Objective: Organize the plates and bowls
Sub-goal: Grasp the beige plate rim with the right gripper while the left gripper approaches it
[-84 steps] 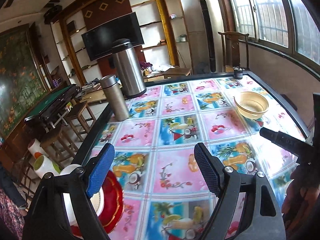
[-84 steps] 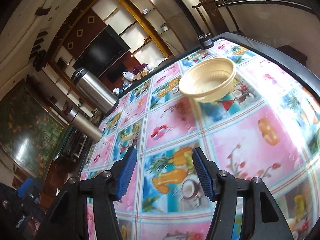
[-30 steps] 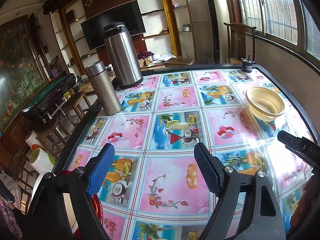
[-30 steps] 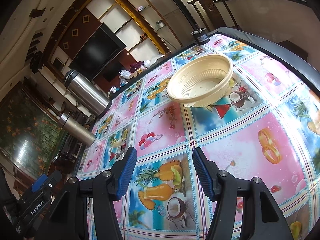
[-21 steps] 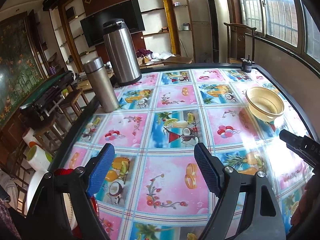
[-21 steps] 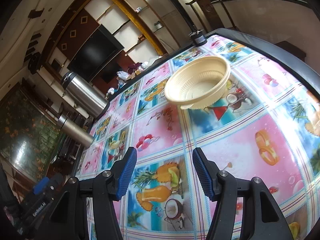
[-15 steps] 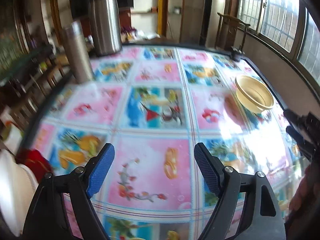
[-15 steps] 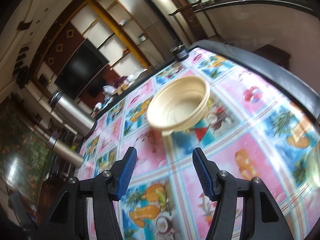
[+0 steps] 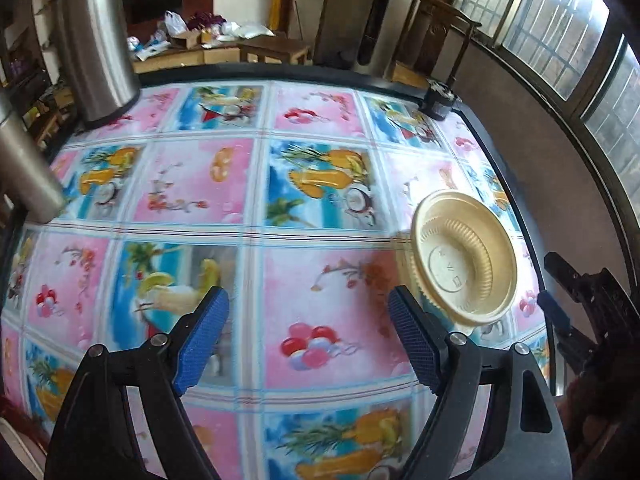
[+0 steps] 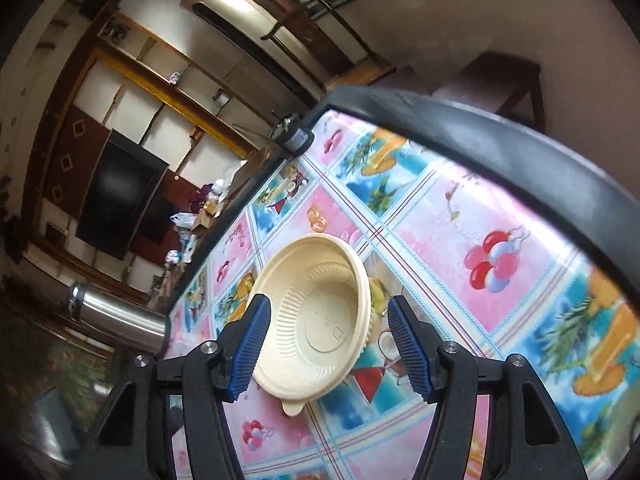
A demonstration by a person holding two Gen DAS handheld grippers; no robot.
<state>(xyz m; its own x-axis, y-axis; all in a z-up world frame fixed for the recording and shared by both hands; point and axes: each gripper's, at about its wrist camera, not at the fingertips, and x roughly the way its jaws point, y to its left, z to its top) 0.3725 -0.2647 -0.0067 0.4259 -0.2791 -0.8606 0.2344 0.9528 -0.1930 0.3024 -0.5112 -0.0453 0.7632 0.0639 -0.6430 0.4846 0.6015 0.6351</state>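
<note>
1. Cream plastic bowl [image 10: 320, 320] sits upright on the patterned tablecloth [image 10: 500, 240], lower centre of the right wrist view, near the table's dark rim [image 10: 480, 128]. In the left wrist view it lies at right of frame [image 9: 464, 258].
2. Right gripper [image 10: 324, 344]: released, jaws spread wide, nothing held. The left pad [image 10: 252, 344] overlaps the bowl's near-left rim; the right pad stands apart from the far rim. Contact cannot be confirmed.
3. Change noted — half a second ago the bowl lay ahead of the fingers, upper centre of frame; it now lies between them. The right gripper has closed in and tilted down.
4. Left gripper [image 9: 308, 344]: released, empty, over bare cloth at lower centre; it too has advanced across the table. Steel flasks [image 9: 100, 40] stand upper left.
5. Assessment — approach appears complete; closing on the rim is the likely next step. A thin, light rim may flex or skid if pinched off-centre.
</note>
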